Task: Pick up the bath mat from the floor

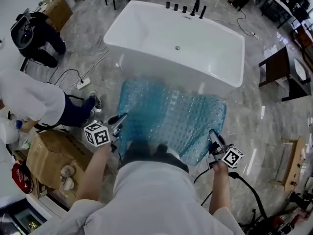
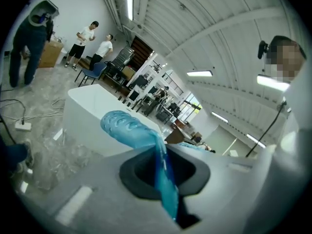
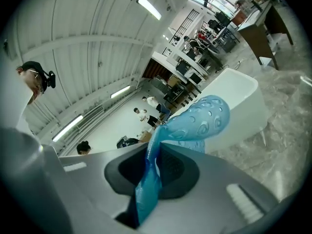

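Note:
The bath mat (image 1: 171,119) is translucent blue with rows of bubbles, and it hangs spread out in front of me, off the floor. My left gripper (image 1: 120,119) is shut on its left edge and my right gripper (image 1: 213,136) is shut on its right edge. In the left gripper view a fold of the mat (image 2: 134,130) runs between the jaws of the left gripper (image 2: 163,172), which are closed on it. In the right gripper view the mat (image 3: 200,121) passes the same way through the right gripper (image 3: 148,179). The mat's lower edge is hidden behind my body.
A white bathtub (image 1: 146,31) with black taps (image 1: 195,8) stands just beyond the mat. A cardboard box (image 1: 54,155) sits at my left, with a crouching person (image 1: 29,99) beside it. A cable and power strip (image 1: 83,83) lie on the marble floor. A dark chair (image 1: 276,67) stands at right.

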The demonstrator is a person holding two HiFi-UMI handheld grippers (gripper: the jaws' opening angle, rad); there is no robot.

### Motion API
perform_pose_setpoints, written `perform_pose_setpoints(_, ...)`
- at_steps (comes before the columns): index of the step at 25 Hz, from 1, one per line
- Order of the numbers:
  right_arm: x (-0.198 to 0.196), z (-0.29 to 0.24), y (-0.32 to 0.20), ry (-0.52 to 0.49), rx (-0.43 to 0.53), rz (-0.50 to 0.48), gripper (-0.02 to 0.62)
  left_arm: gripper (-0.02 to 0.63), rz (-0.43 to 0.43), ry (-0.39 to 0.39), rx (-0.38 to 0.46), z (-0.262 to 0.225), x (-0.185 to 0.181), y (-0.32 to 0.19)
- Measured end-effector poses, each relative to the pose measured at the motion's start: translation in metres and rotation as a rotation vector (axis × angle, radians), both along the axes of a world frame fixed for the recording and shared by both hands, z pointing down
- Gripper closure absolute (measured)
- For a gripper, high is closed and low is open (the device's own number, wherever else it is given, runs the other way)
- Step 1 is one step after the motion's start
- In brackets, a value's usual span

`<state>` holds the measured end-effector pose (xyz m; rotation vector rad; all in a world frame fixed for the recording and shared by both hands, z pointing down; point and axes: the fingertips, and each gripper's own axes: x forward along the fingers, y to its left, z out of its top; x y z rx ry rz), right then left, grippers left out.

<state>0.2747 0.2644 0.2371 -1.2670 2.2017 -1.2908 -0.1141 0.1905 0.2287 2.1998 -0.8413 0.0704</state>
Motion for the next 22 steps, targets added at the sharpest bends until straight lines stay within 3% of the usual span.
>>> perform_pose_setpoints(10,-0.042,-0.022,0.035,0.048,0.058,0.031,0.555,0.592,0.034,0.023,0.028,-0.026,-0.015,0.041)
perform_pose_setpoints(22,-0.084,-0.033,0.029,0.038,0.074,0.067,0.554,0.592,0.013,0.022,0.05,-0.033,-0.056,0.037)
